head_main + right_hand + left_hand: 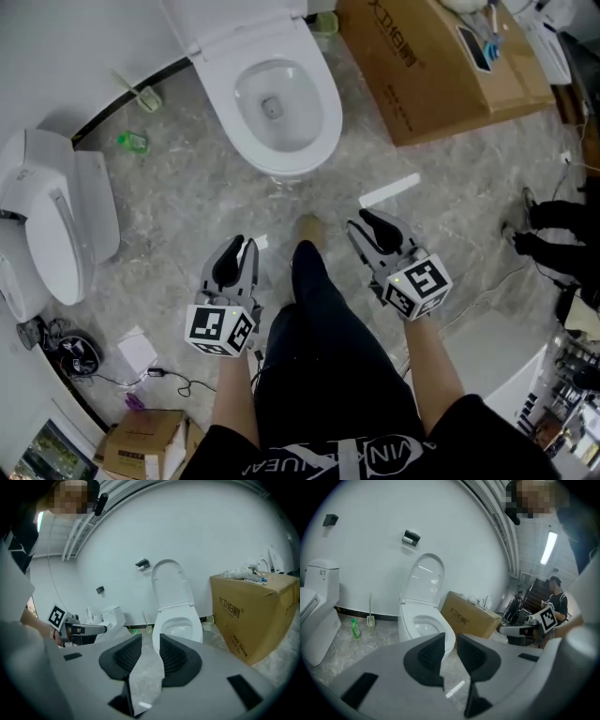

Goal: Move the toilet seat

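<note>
The toilet seat (427, 576) is seen raised upright behind the bowl (281, 103), at upper centre of the head view. The left gripper (239, 247) and right gripper (368, 222) are held lower in the frame. Their jaws are slightly parted, with nothing between them.

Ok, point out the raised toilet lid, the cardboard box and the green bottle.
raised toilet lid (427, 576): left gripper view, middle of its inner face.
cardboard box (441, 84): head view, bare part of its top face.
green bottle (132, 142): head view, its body.

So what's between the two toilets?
A green bottle and a white brush, on the floor by the wall; the left gripper view shows both.
</note>
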A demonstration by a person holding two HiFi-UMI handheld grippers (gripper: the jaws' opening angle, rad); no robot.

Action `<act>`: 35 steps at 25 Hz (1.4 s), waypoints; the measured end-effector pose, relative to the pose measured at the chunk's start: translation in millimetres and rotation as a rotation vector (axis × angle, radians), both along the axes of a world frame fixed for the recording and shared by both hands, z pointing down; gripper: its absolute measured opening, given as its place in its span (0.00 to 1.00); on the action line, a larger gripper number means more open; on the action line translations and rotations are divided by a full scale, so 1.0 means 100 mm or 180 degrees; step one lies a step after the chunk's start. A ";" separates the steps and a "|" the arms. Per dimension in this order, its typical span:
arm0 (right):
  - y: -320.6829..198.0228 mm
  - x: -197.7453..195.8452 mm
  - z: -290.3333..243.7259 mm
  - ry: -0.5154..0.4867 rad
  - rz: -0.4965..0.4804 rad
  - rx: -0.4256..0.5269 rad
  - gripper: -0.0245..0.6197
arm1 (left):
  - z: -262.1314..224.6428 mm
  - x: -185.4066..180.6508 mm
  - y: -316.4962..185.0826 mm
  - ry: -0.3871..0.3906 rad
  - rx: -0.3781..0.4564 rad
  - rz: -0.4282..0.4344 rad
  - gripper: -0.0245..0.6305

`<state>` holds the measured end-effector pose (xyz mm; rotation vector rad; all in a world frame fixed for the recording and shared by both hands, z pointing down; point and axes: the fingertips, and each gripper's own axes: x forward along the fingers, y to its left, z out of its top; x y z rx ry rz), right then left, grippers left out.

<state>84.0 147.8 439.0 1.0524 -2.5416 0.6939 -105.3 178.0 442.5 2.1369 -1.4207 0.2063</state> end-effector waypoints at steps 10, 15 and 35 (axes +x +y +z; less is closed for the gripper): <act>-0.68 0.12 0.81 -0.0133 0.0341 -0.0423 0.29 | 0.75 0.05 -0.62 -0.0026 -0.0352 0.0106 0.21; -0.84 0.14 1.21 0.0046 0.0220 -0.0540 0.31 | 1.10 0.15 -0.84 -0.0071 -0.0499 0.0187 0.24; -1.51 0.09 2.48 0.1288 -0.0737 -0.0668 0.33 | 2.45 0.24 -1.36 -0.0750 -0.1129 0.0890 0.34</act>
